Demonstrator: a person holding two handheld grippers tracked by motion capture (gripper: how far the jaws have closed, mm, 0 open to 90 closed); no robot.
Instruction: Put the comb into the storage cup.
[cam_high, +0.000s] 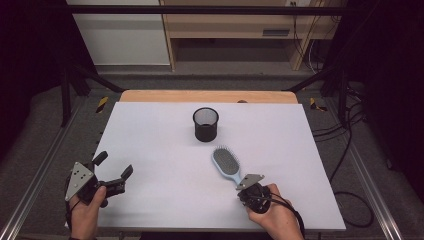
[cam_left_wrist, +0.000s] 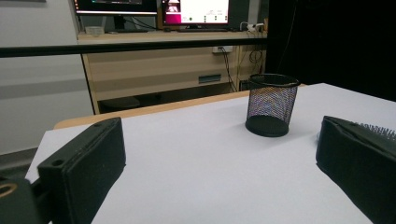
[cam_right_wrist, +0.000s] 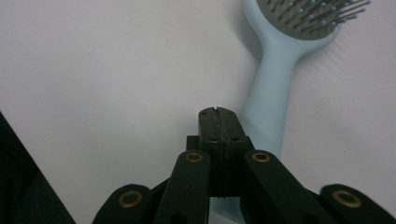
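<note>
Lying bristles-up on the white table top (cam_high: 165, 150), a pale blue plastic hairbrush (cam_high: 227, 165) is seen right of centre, its head towards the far side and its handle angled back towards the person's right hand (cam_high: 272, 212). Wide bare surface is left open across the middle and the left of the table; the near and right edges are found close to the right hand, and the left edge close to the left hand (cam_high: 85, 212).

The right claw (cam_right_wrist: 218, 111) is shown with its two black jaws pressed together on nothing. In the right gripper view the brush handle is seen just beside the tips, passing under their right side; whether they touch it cannot be told. The left claw (cam_high: 113, 165) is held with its jaws wide apart and nothing between them, near the table's left edge and well apart from the brush.

A black wire-mesh cup (cam_high: 205, 124) is stood upright beyond the brush head, near the table's far middle, clear of it. A strip of light wood (cam_high: 207, 96) is seen along the far edge. Beyond it, grey carpet, pale wooden shelving (cam_left_wrist: 163, 70), lit monitors (cam_left_wrist: 196, 11) and trailing cables are pictured.
</note>
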